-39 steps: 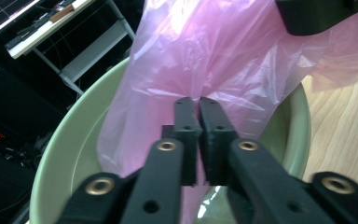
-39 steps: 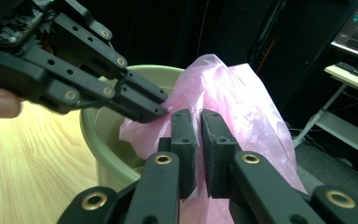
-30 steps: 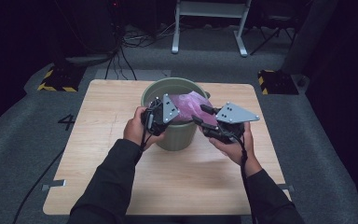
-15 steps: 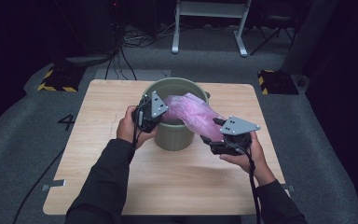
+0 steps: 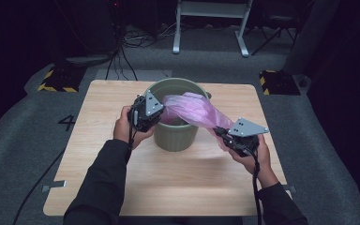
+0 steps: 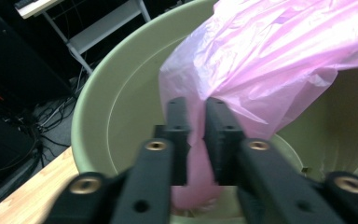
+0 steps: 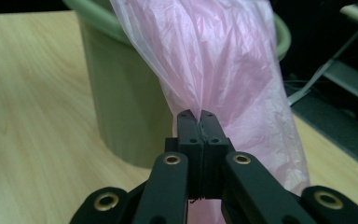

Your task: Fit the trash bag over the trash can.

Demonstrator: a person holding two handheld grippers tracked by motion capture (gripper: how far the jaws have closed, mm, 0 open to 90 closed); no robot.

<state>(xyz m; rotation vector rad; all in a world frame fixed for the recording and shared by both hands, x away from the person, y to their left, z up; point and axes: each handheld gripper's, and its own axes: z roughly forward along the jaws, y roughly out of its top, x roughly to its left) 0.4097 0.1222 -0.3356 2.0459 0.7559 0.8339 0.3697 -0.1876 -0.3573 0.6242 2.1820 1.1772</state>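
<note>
high view, bag: a thin, crinkled pink plastic bag (image 5: 194, 111) stretches from the mouth of the round olive-green plastic bin (image 5: 174, 133) out to the fingers of the right gripper (image 5: 221, 133), which sits past the bin's outer wall, over the bare wooden table (image 5: 122, 187).
high view, left gripper: the left gripper (image 5: 159, 112) sits at the bin's near-left rim, where the bag's other end meets its fingers.
high view, why: judged, the two ends are drawn apart to spread the bag's mouth for lining the bin.
high view, room: open table lies beyond the right fingers on every side; the table edge is well apart.
left gripper view, fingers: the jaws have just been opening; they stand a little apart with the pink film between them, and whether the pads (image 6: 216, 140) press it i cannot tell.
left gripper view, edges: the bin's rim curves just beyond the fingertips, its hollow inside lying ahead and below.
right gripper view, fingers: the jaws have just been closing and are clenched on a pinched fold of the bag at the fingertips (image 7: 189, 126).
right gripper view, edges: the bin wall stands just beyond and to the picture's left of the fingertips, not touching.
</note>
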